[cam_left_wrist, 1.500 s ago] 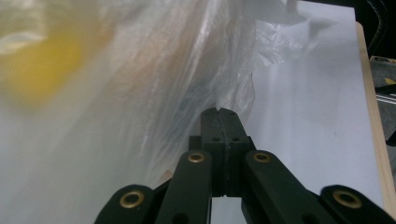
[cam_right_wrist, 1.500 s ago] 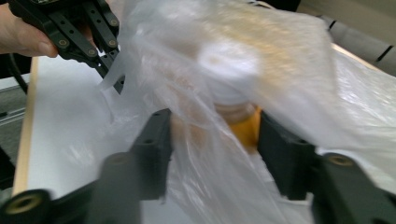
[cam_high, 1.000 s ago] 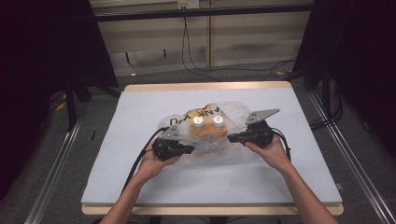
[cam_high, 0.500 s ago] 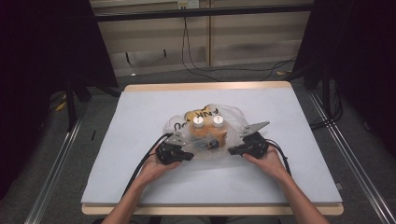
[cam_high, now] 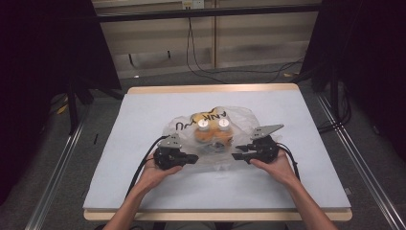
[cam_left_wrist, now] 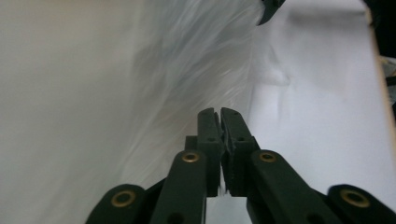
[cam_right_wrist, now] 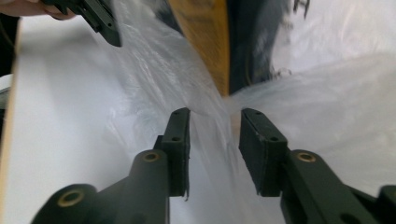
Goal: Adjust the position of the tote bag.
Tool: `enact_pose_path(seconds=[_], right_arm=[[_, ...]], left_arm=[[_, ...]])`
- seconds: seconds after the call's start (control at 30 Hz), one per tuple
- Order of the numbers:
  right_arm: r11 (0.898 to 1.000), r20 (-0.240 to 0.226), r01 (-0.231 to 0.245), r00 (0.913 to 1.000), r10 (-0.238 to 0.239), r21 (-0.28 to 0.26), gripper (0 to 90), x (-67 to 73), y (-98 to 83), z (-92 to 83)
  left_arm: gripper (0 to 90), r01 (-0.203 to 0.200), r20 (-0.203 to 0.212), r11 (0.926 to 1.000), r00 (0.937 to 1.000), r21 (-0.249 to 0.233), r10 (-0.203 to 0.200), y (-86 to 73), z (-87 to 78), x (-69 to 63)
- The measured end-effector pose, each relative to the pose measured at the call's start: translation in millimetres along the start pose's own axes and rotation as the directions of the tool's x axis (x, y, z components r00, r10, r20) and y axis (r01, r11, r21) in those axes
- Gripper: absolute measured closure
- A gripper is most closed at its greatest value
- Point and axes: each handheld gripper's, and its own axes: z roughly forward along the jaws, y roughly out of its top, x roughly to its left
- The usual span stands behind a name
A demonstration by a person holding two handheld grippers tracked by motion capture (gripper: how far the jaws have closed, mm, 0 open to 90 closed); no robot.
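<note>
The left gripper (cam_high: pixel 194 158) is closed, apparently pinching the clear plastic bag (cam_high: pixel 239 120) at mid-frame; the right gripper (cam_high: pixel 235 155) has just been opening, film loose between its jaws. Inside the bag, two white-capped bottles (cam_high: pixel 213 125) sit, their lower parts blurred by crinkled plastic.

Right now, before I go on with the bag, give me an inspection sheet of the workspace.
Surface: white table, wooden edge, flat.
Job's things: clear plastic bag with dark lettering lies at centre; inside, an orange item with two white caps.
Clutter: nothing seen.
Grippers: left tongs nearly shut on a fold of bag film at its near left edge; right tongs have just been opening, film loose between the jaws.
Cables: one trails from each gripper past the wrists; more on the floor behind.
Surroundings: dark curtains, metal rails on both sides.
</note>
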Motion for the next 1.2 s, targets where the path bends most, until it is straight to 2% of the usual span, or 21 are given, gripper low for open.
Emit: enact_pose_path(seconds=[0.17, 0.23, 0.27, 0.37, 0.43, 0.5, 0.53, 0.63, 0.73, 0.77, 0.83, 0.87, 0.97, 1.0, 1.07, 1.13, 1.2], right_arm=[[0.999, -0.003, 0.012, 0.9999, -0.012, -0.042, 50.2, 11.2, 5.5, -19.0], [0.998, 0.002, 0.020, 0.9998, -0.020, -0.062, 48.0, 15.4, 7.4, -27.7], [0.997, 0.006, 0.019, 0.9998, -0.019, -0.077, 47.5, 17.5, 8.6, -32.4], [0.995, 0.021, 0.031, 0.9994, -0.029, -0.096, 45.4, 21.5, 14.0, -46.1], [0.993, 0.031, 0.043, 0.9987, -0.040, -0.112, 47.1, 23.7, 20.0, -54.3], [0.989, 0.027, 0.054, 0.9983, -0.051, -0.138, 50.3, 25.1, 27.2, -61.7], [0.986, 0.026, 0.062, 0.9980, -0.058, -0.152, 51.2, 25.8, 31.1, -65.1], [0.982, 0.041, 0.066, 0.9974, -0.060, -0.178, 51.4, 26.7, 42.3, -72.0], [0.976, 0.036, 0.073, 0.9971, -0.067, -0.207, 51.2, 25.8, 51.2, -76.9], [0.974, 0.041, 0.075, 0.9968, -0.068, -0.214, 51.6, 25.7, 53.6, -78.3], [0.971, 0.042, 0.079, 0.9965, -0.072, -0.227, 51.8, 25.0, 56.9, -80.6], [0.969, 0.044, 0.080, 0.9964, -0.072, -0.233, 51.8, 24.9, 58.0, -81.3], [0.973, 0.071, 0.090, 0.9946, -0.077, -0.214, 52.0, 22.7, 61.4, -80.7], [0.973, 0.068, 0.087, 0.9950, -0.074, -0.214, 52.2, 20.7, 61.9, -79.2], [0.971, 0.059, 0.088, 0.9953, -0.077, -0.223, 55.9, 20.3, 62.3, -79.4], [0.968, 0.042, 0.089, 0.9958, -0.081, -0.234, 56.4, 21.4, 62.6, -81.0], [0.970, 0.058, 0.098, 0.9945, -0.087, -0.222, 55.6, 21.2, 63.1, -82.0]], left_arm=[[79.6, -0.018, 0.014, 0.9982, 0.9997, -0.057, 0.019, 9.1, -14.1, -13.5], [78.5, -0.035, 0.012, 0.9974, 0.9993, -0.063, 0.036, 11.9, -18.9, -19.6], [77.3, -0.047, 0.010, 0.9970, 0.9988, -0.061, 0.048, 13.1, -21.5, -22.1], [77.6, -0.047, 0.008, 0.9937, 0.9988, -0.102, 0.049, 16.6, -28.5, -27.2], [78.5, -0.050, -0.001, 0.9897, 0.9987, -0.134, 0.050, 19.9, -32.7, -28.2], [78.7, -0.051, 0.003, 0.9865, 0.9987, -0.156, 0.052, 24.5, -37.9, -26.4], [78.3, -0.052, -0.014, 0.9854, 0.9986, -0.162, 0.051, 27.4, -41.2, -25.6], [76.2, -0.048, -0.022, 0.9777, 0.9988, -0.204, 0.045, 36.3, -50.6, -20.4], [73.3, -0.067, -0.036, 0.9748, 0.9975, -0.213, 0.060, 46.6, -58.6, -17.9], [71.6, -0.078, -0.053, 0.9729, 0.9963, -0.218, 0.068, 51.2, -61.3, -15.4], [69.4, -0.082, -0.063, 0.9727, 0.9956, -0.217, 0.070, 52.8, -62.1, -13.4], [67.9, -0.086, -0.078, 0.9730, 0.9944, -0.214, 0.071, 54.6, -62.2, -9.8], [61.0, -0.058, -0.123, 0.9770, 0.9918, -0.205, 0.033, 56.9, -55.7, 5.9], [55.1, -0.047, -0.129, 0.9778, 0.9914, -0.204, 0.021, 55.9, -52.9, 11.4], [52.1, -0.037, -0.158, 0.9826, 0.9874, -0.182, 0.008, 54.4, -49.0, 15.9], [51.0, -0.027, -0.162, 0.9856, 0.9868, -0.167, -0.001, 52.5, -46.4, 21.5], [50.5, -0.021, -0.150, 0.9888, 0.9888, -0.148, -0.002, 51.1, -43.8, 26.7]])
